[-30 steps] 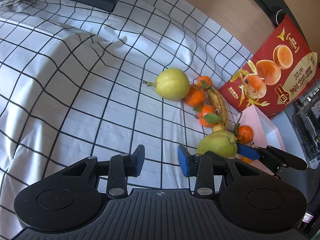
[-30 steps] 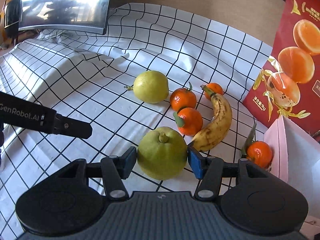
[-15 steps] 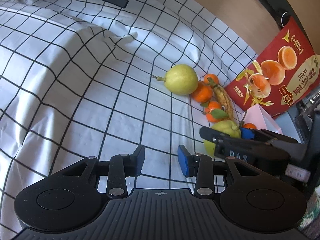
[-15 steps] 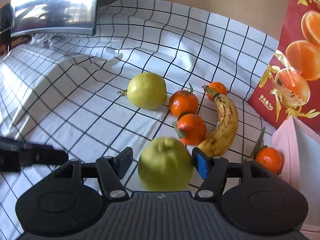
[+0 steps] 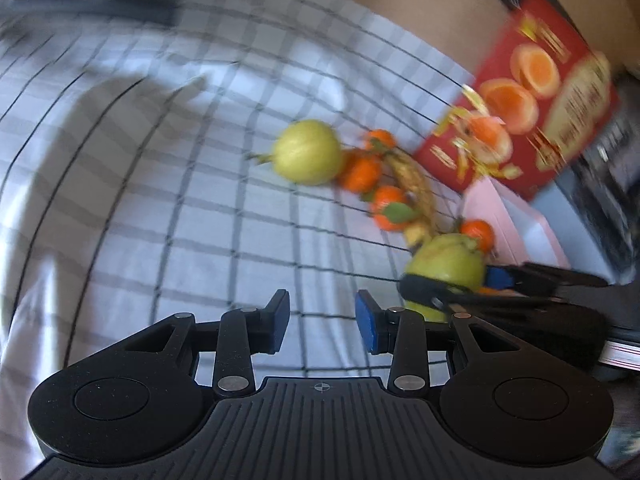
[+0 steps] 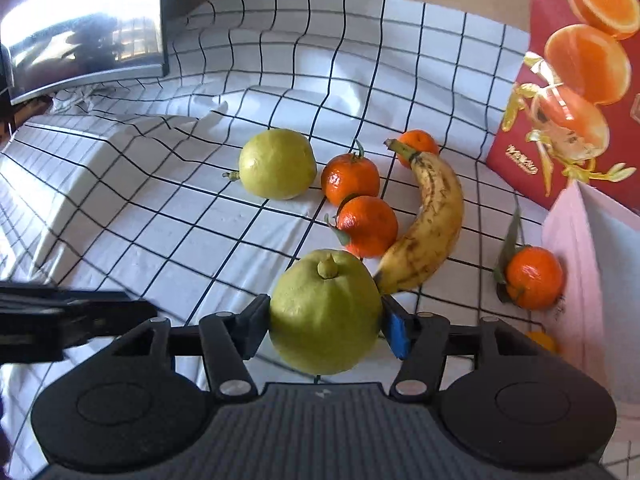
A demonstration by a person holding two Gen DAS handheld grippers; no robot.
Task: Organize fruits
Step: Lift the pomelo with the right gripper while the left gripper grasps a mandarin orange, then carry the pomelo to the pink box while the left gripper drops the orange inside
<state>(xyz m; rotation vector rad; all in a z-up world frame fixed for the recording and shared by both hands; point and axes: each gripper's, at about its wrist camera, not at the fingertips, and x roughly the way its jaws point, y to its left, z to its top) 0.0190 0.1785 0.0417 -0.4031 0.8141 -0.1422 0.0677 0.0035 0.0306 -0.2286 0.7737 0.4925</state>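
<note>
We note a wide stretch of bare checked cloth (image 6: 168, 240) on the bench to the left of the fruit, rumpled into ridges toward the back, with a dark monitor (image 6: 84, 36) standing at the far left edge. The right side is hemmed in: a red orange-printed box (image 6: 580, 80) stands upright there, and a pink box (image 6: 588, 264) sits just in front of it, so free space lies leftward. Our right gripper (image 6: 324, 326) has its fingers (image 6: 250, 326) on either flank of the nearer green fruit (image 6: 324, 312); the fingers are closing and both pads meet its skin. That fruit sits between the pads with its stem nub facing up and away from the camera, and its body is roundish with no clear long axis. Behind it lies the banana (image 6: 430, 224), long axis running from near the held fruit back toward the far edge, stalk end farthest, its near tip just beside the held fruit. Two mandarins (image 6: 362, 200) lie touching along the banana's left side, a third (image 6: 418, 142) is behind its stalk, and a fourth (image 6: 532, 278) rests against the pink box. The second green fruit (image 6: 278, 164) lies farther left, stem pointing left. Our left gripper (image 5: 322, 316) hovers over bare cloth, its fingers (image 5: 366, 322) set narrowly apart with nothing between them; that view is blurred.
</note>
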